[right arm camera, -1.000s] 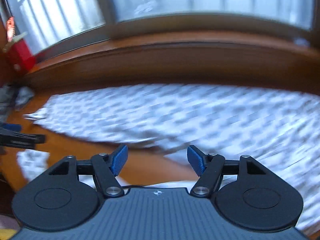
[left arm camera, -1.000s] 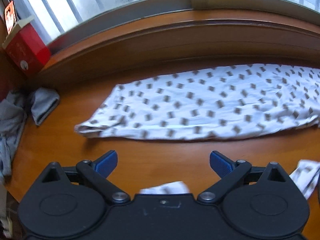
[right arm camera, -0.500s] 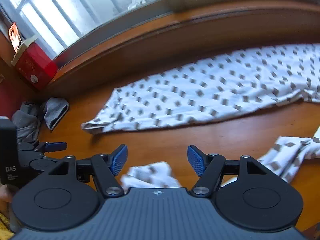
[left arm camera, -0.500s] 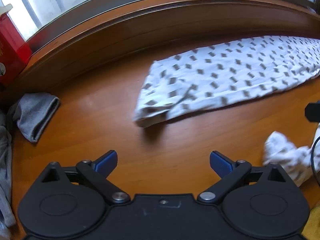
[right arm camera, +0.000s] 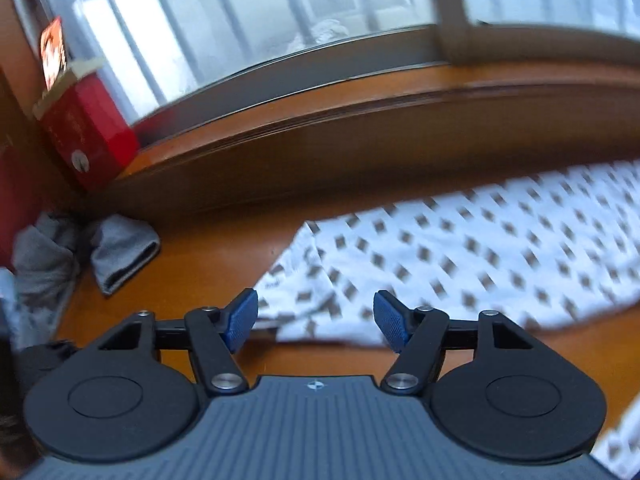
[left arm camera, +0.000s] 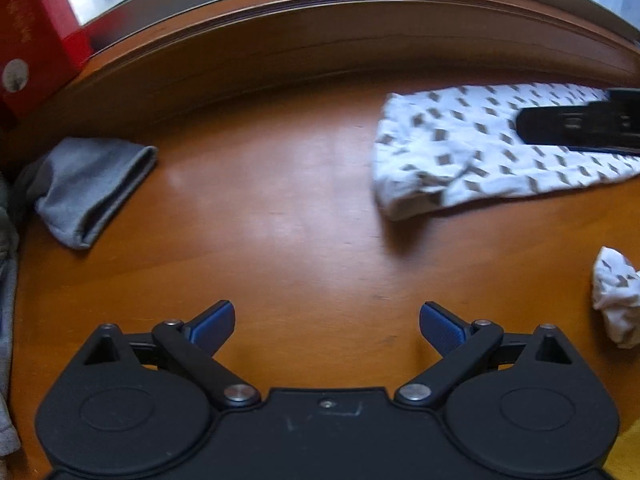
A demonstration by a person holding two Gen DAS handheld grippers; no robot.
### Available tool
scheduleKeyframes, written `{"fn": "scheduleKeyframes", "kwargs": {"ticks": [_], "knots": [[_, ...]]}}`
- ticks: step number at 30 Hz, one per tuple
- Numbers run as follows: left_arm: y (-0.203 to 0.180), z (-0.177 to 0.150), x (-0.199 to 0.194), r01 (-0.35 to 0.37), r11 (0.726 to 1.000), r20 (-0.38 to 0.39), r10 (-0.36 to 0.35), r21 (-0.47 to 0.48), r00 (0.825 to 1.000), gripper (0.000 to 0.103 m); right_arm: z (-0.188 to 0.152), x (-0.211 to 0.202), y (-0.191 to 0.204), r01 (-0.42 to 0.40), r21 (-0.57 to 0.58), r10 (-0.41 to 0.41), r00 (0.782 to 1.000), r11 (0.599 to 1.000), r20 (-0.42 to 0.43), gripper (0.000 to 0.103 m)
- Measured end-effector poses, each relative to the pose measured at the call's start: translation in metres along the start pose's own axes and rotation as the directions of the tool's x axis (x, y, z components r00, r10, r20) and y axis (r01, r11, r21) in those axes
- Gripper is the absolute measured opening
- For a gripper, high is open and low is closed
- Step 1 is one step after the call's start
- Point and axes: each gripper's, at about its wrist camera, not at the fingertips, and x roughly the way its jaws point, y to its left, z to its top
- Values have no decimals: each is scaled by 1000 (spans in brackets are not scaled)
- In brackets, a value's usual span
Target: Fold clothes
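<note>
the left gripper [left arm camera: 327, 322] hangs over bare wooden floor [left arm camera: 280, 216], its blue pads [left arm camera: 212, 326] spread wide with nothing between them. the right gripper [right arm camera: 316, 320] also stands with its jaws apart, hovering over the near corner of the white patterned garment [right arm camera: 460, 256]; the cloth shows in the gap between the pads, but neither pad presses on it. that garment, white with small dark diamond marks, lies stretched out flat on the floor, running from its hemmed end near the middle of the right wrist view off toward the right edge. in the left wrist view the same end [left arm camera: 448, 160] sits to the right, well apart from the left gripper, and the dark body of the right gripper [left arm camera: 580, 126] shows above it. a bunched piece of the same patterned cloth [left arm camera: 616, 296] lies at the right edge, just beside the left gripper's body. a grey garment [left arm camera: 88, 188] rests crumpled at the left by the wall, near a red box [right arm camera: 84, 136] that stands on the wooden sill [right arm camera: 360, 104] under the window [right arm camera: 240, 20]. both views are somewhat blurred.
</note>
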Motion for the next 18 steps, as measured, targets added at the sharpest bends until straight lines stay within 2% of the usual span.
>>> {"fn": "scheduleKeyframes", "kwargs": {"ticks": [5,12,14,16,18], "knots": [[11,-3,3,26,999,-8,-26,-31,1000,99,1,42,16,92,-97,-95,995,991,-21,68],[15,-4,8,3,999,-11,-3,-44,1000,99,2,71,6,28,-10,-29,995,1000,-92,68],[17,-4,10,4,998,-14,-5,-58,1000,99,5,72,3,-42,42,46,995,998,-89,68],[19,-4,12,1,998,-21,-2,-67,1000,99,13,76,3,-148,93,156,984,985,-81,68],[21,-5,12,3,997,-25,-5,-79,1000,99,25,79,7,-290,134,299,952,948,-56,68]]}}
